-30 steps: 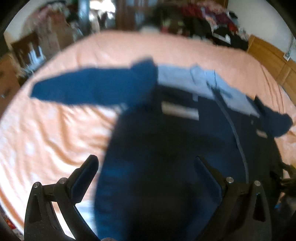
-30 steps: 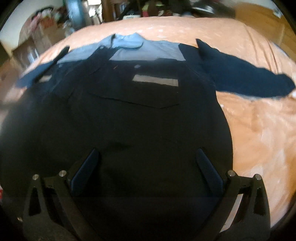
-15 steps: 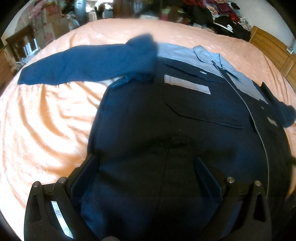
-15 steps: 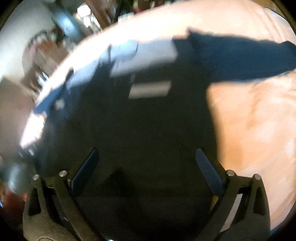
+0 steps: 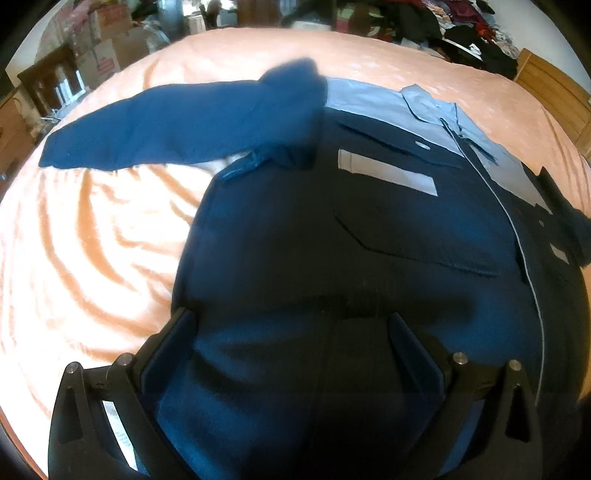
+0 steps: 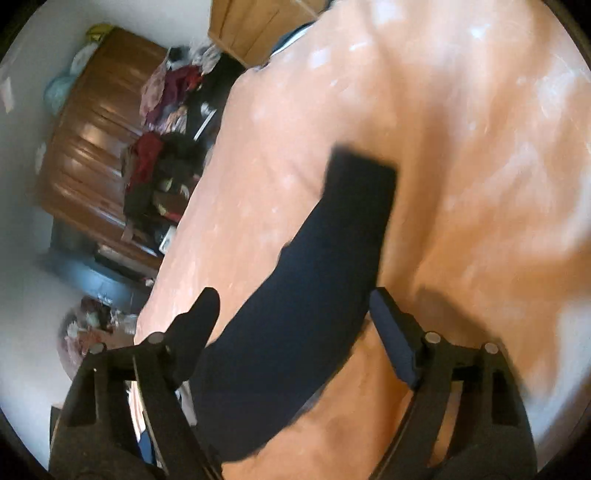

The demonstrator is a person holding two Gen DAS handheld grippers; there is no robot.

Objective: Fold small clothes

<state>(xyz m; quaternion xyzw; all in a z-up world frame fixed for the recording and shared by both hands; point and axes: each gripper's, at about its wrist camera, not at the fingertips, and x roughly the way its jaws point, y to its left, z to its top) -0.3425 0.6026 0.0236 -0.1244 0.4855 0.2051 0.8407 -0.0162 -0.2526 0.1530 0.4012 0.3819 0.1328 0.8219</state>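
Left wrist view: dark navy shirt point(image 5: 332, 258) spread front-up on the peach bedsheet point(image 5: 92, 258), filling centre and right of the frame; grey yoke and collar at upper right, one sleeve point(image 5: 166, 129) stretched toward upper left. Left gripper point(image 5: 291, 325) low at bottom centre over the shirt's lower body, jaws spread wide, nothing pinched. Pile of clothes point(image 5: 461, 26) along the top edge.

Right wrist view, blurred: right gripper point(image 6: 291, 310) at bottom centre, jaws spread, the other navy sleeve point(image 6: 317, 277) running between them up to frame centre, on the sheet. Contact with fingers: cannot tell. Wooden wardrobe point(image 6: 88, 147) at left.
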